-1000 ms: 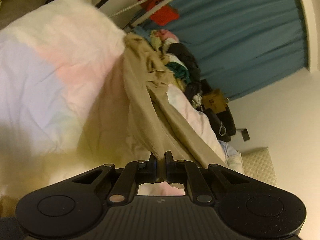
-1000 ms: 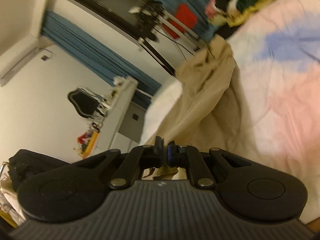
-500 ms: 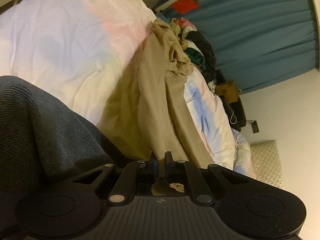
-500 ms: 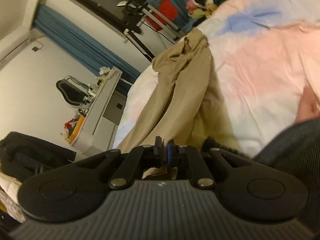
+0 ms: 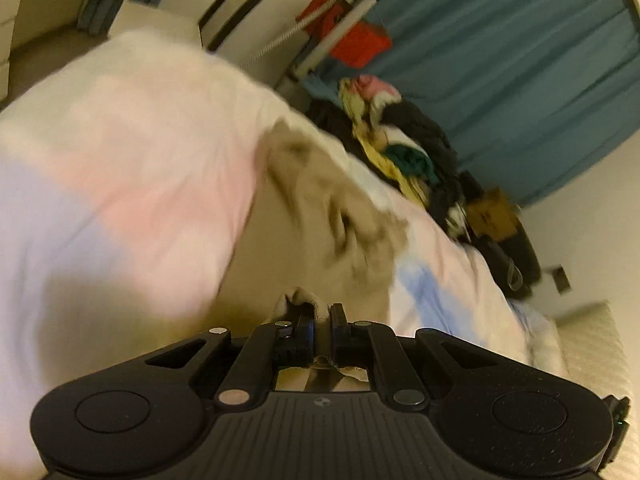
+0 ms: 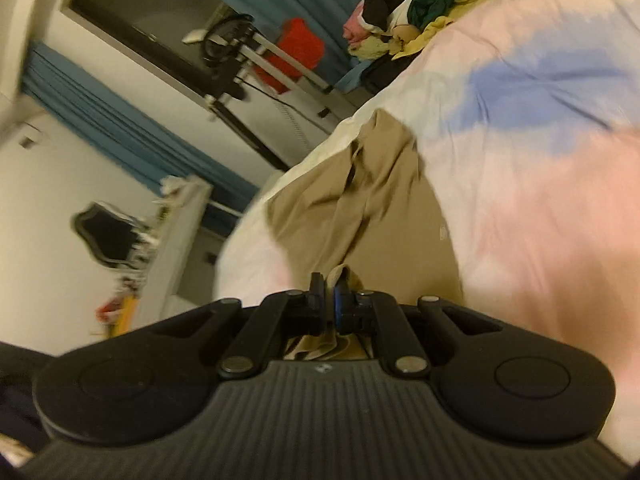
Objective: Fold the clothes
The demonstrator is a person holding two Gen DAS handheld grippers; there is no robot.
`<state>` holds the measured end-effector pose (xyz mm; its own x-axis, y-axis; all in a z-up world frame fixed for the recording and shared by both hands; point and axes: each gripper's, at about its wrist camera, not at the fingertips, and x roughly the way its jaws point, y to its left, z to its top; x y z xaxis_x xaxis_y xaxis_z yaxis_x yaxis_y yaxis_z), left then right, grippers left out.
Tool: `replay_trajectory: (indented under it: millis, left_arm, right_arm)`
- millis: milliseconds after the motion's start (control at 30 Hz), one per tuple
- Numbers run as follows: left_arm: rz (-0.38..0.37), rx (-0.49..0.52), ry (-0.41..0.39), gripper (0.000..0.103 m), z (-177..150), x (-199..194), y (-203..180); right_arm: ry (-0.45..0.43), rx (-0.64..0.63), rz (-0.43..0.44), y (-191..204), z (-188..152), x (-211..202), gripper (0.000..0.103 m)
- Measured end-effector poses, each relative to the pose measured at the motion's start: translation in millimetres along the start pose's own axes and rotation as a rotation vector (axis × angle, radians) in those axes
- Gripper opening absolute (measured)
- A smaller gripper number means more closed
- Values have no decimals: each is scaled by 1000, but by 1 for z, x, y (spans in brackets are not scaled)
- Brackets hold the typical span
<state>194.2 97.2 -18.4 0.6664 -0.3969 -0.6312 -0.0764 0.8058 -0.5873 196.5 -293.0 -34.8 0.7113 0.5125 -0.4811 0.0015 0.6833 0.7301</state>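
Observation:
A beige garment [image 5: 320, 216] lies spread on the pastel pink, blue and white bedspread [image 5: 120, 184], its far end bunched and blurred by motion. My left gripper [image 5: 321, 316] is shut on one near edge of it. In the right wrist view the same beige garment [image 6: 360, 200] stretches away from my right gripper [image 6: 329, 294], which is shut on another near edge. Both held edges sit low over the bed.
A pile of mixed clothes [image 5: 400, 148] sits at the far end of the bed, also in the right wrist view [image 6: 416, 12]. Blue curtains [image 5: 500, 60], a stand with a red item [image 6: 298, 54] and a white desk [image 6: 176, 232] surround the bed.
Both grippers have swung forward over the bed with the garment still held. The garment has dropped from stretched and hanging to lying on the bedspread. The person's dark sleeve has left view.

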Motion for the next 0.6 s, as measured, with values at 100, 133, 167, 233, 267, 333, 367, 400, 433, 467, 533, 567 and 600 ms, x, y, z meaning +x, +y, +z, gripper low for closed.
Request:
replay_trajectory:
  millis: [100,133,167,233,267,333,367,400,433,467,533,567,600]
  left_arm:
    - [40,55,-25,8,18,38,-3]
    - [54,73,-34,8,23,50,-4]
    - [67,92,-42,8,29,63,-5]
    - [94,128,-59,8,41,88,-8]
    - [107,147,-67,8,47,101,-9]
    - [131,182,-79,8,55,124,-9]
    - [138,197,-76,9,53,131,-5]
    - [144,212,-73,9,51,138,-2]
    - [148,226,-72,10,49,143,1]
    - [149,239,-75,12,46,145,3]
    - [151,274,-87,13,42,143,2]
    - [152,294,-94,15,39,140,0]
    - [154,312,-100,18,38,137,-3]
  right_arm:
    - [-5,-3,-53,-3,26,48,8]
    - [-7,-6,-61,-7,33,63,8]
    - [-8,-9,-69,-10,39,77,8]
    - [-16,-31,-76,-20,47,100,8]
    - [-20,-42,-80,-25,51,112,8]
    - [-22,-70,-91,-34,55,133,8]
    - [-16,-93,-103,-38,55,143,8]
    - [-8,-123,-119,-42,54,152,8]
    - [-2,-145,-131,-43,51,157,8]
    - [4,-167,-142,-45,48,161,8]
    - [10,-211,-163,-45,43,167,9]
    - [9,-234,-173,-44,40,168,9]
    - [2,-256,-180,-39,39,166,9]
